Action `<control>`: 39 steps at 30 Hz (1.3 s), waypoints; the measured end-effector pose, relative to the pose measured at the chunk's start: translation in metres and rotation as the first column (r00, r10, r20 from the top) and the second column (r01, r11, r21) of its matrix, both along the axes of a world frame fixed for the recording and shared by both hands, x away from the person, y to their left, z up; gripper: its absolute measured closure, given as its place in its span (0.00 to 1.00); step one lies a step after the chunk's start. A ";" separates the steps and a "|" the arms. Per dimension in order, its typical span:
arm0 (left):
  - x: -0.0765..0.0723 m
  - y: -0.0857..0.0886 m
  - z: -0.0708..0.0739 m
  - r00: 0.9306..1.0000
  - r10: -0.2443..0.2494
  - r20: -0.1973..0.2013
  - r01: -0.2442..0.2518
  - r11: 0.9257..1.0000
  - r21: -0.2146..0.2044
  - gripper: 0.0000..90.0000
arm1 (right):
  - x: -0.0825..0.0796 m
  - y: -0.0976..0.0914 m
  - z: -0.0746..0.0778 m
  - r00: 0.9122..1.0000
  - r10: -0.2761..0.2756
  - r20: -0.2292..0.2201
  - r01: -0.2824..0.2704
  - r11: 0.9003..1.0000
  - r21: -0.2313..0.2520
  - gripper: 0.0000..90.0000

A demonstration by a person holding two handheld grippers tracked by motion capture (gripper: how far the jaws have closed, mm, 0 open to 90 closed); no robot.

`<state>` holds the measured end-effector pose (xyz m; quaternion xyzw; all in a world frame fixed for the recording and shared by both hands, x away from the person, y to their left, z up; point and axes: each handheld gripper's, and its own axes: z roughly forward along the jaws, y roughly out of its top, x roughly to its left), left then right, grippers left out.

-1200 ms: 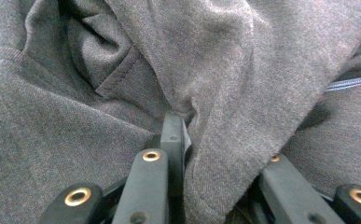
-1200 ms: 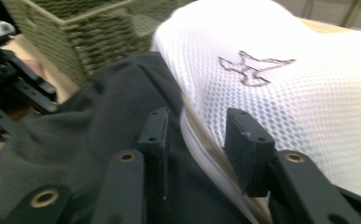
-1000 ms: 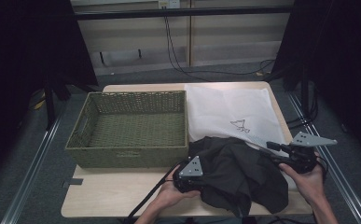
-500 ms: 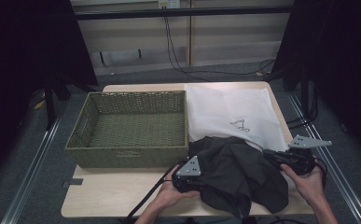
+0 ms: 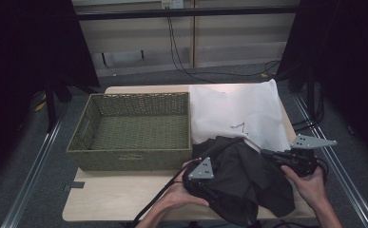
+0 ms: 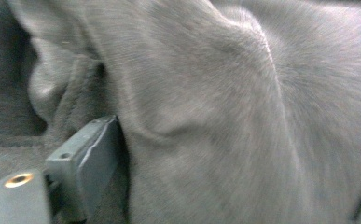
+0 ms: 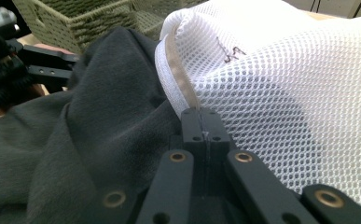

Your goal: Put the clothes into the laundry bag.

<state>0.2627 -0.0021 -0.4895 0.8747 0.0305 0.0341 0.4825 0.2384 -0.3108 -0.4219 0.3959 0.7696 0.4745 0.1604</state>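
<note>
A dark crumpled garment lies at the table's front right, partly over the near edge of a white mesh bag. My left gripper is pushed into the garment's left side, its tips under the cloth. Its jaws have just been opening. In the left gripper view one grey finger stands clear at the left, with grey-looking cloth bulging between the jaws. My right gripper is shut on the bag's tan-taped rim, beside the garment. In the high view the right gripper sits at the bag's near right corner.
A green woven basket with nothing inside stands on the left half of the wooden table. A black cable trails from the left gripper over the front edge. Dark curtains and floor rails flank the table.
The left gripper has shifted slightly right into the garment and its jaws have spread. The right gripper has edged left onto the bag's rim and shut on it.
</note>
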 end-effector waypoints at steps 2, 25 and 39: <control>0.000 -0.006 -0.001 1.000 -0.004 0.002 0.004 0.999 0.041 0.02 | 0.000 0.000 -0.001 1.000 0.009 -0.004 -0.009 1.000 0.002 1.00; 0.025 0.001 0.031 0.983 0.163 -0.088 -0.174 0.975 -0.138 0.79 | 0.016 0.028 0.043 0.994 0.085 0.069 -0.087 0.996 0.028 1.00; 0.031 0.012 0.092 0.983 0.152 -0.108 -0.176 0.947 -0.270 0.80 | 0.028 0.061 0.083 0.970 0.167 0.176 -0.191 0.973 0.128 1.00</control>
